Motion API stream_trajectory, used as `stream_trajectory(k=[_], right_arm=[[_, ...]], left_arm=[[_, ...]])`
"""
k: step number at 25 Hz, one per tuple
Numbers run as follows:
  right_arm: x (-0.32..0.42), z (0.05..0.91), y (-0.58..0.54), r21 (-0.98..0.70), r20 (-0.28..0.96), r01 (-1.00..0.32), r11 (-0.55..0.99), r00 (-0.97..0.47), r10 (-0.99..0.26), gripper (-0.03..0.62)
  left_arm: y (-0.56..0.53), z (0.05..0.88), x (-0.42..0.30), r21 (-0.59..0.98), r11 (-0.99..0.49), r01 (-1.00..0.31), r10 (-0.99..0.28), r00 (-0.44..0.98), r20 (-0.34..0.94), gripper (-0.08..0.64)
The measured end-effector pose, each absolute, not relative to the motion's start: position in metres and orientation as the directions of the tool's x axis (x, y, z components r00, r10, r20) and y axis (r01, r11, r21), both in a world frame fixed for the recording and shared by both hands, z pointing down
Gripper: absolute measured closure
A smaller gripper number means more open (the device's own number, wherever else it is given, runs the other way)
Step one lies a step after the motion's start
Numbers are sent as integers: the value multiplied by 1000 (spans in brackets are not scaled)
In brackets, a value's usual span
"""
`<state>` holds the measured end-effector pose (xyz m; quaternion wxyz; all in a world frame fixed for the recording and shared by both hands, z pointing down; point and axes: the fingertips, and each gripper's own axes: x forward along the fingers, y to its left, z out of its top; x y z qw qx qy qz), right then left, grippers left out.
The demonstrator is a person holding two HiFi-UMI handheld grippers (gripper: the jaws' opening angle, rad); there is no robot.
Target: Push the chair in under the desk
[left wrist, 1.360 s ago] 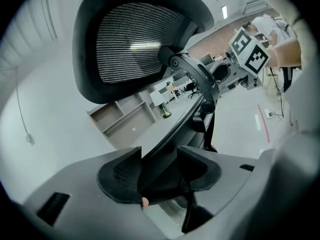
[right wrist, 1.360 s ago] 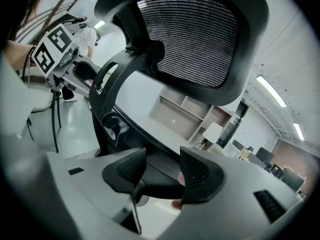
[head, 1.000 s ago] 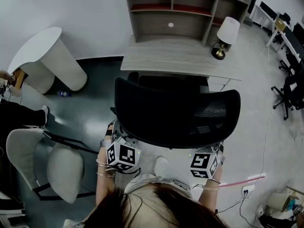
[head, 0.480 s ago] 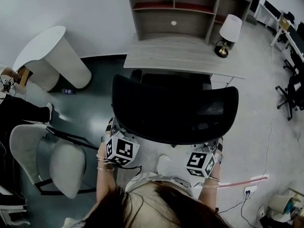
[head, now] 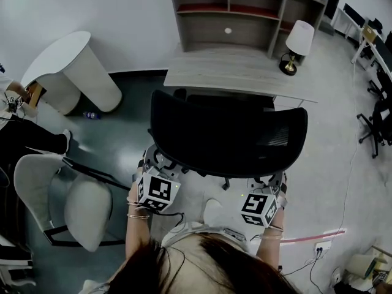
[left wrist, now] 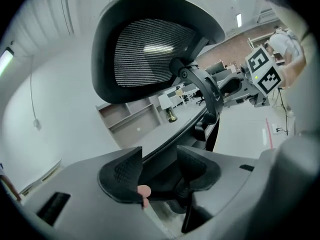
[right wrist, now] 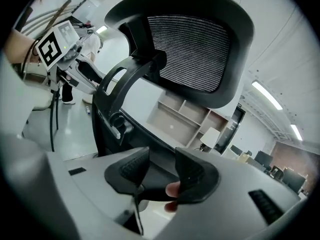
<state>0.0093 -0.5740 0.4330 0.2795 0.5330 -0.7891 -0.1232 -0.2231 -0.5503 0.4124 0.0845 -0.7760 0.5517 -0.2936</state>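
1. Chair (head: 226, 139): black, with a mesh backrest. It faces the desk (head: 184, 78). Its dark forward part meets the near edge of the worktop (head: 214, 72), while the backrest stands clear of that edge, on the person's side.
2. Left tongs (left wrist: 157, 174): at the chair's rear, low on its left side. The jaws are clenched on a dark part of the chair, which fills the gap between the pads. A fingertip (left wrist: 143, 191) shows just below the left pad.
3. Right tongs (right wrist: 162, 171): at the chair's rear, low on its right side. They likewise grasp a dark part of the chair between the pads, and a fingertip (right wrist: 172, 189) shows below the right pad.
4. Marker cubes: the left one (head: 158, 192) and the right one (head: 260, 208) sit just behind the lower rim of the backrest, one to each side.
5. Forearm (head: 138, 228): the person's left, wearing bracelets, runs back from the left cube toward the hair (head: 202, 265) at the bottom of the head view.
6. Lamp (head: 299, 41): white shade on a dark base, upright at the right end of the worktop.
7. Shelf unit (head: 245, 14): open compartments, standing along the far side of the desk.
8. Round table (head: 70, 69): white, on the floor well to the left of the desk. A small bottle (head: 92, 114) lies on the floor near its foot.
9. Grey armchair (head: 79, 207): to the left of the person.
10. Pink strip (head: 312, 234): on the floor to the right of the right cube.
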Motion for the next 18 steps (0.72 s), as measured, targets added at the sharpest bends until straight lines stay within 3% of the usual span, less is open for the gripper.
stream_trajectory(k=[7,18], right_arm=[[5,438,-563,462,334,-787,409,-273,-902,430],[-3,434,-530,423,325,-822,381,-255,-911,442]], left_arm=[[-533,409,-231,-435,-364,-824,-913,223,342,350],[-499,412,-238,-379,-360,-853,-915,242,324,432]])
